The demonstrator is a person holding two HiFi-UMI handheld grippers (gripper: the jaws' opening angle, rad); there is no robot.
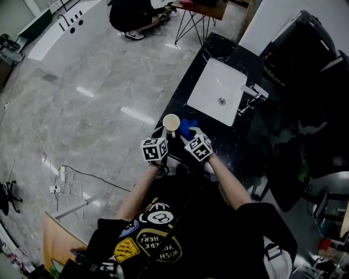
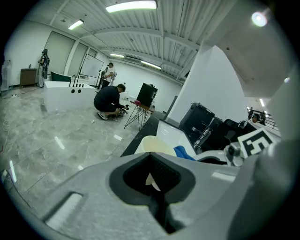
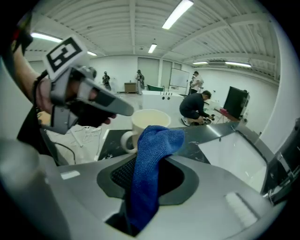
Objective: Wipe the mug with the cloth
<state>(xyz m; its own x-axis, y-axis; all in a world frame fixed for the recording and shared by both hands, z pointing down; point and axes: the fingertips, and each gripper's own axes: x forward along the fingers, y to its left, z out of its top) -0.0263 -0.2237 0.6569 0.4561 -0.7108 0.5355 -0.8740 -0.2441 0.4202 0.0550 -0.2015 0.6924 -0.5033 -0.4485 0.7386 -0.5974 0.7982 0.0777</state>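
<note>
A cream mug (image 1: 170, 123) stands near the left edge of the black counter (image 1: 226, 143), in front of the sink. My left gripper (image 1: 162, 133) reaches it from the left. In the left gripper view a cream sliver of the mug (image 2: 149, 180) sits between the pads, and the mug's rim (image 2: 154, 144) shows just beyond. My right gripper (image 1: 189, 133) is shut on a blue cloth (image 3: 152, 154). The cloth stands up out of the jaws and leans against the mug (image 3: 150, 123) beside its handle. The cloth (image 1: 186, 127) lies right of the mug in the head view.
A white sink (image 1: 215, 87) with a chrome faucet (image 1: 252, 93) is set in the counter beyond the mug. The counter's left edge drops to a grey marble floor with cables (image 1: 65, 182). A person (image 1: 131, 16) crouches far off. Dark equipment (image 1: 305, 82) crowds the right.
</note>
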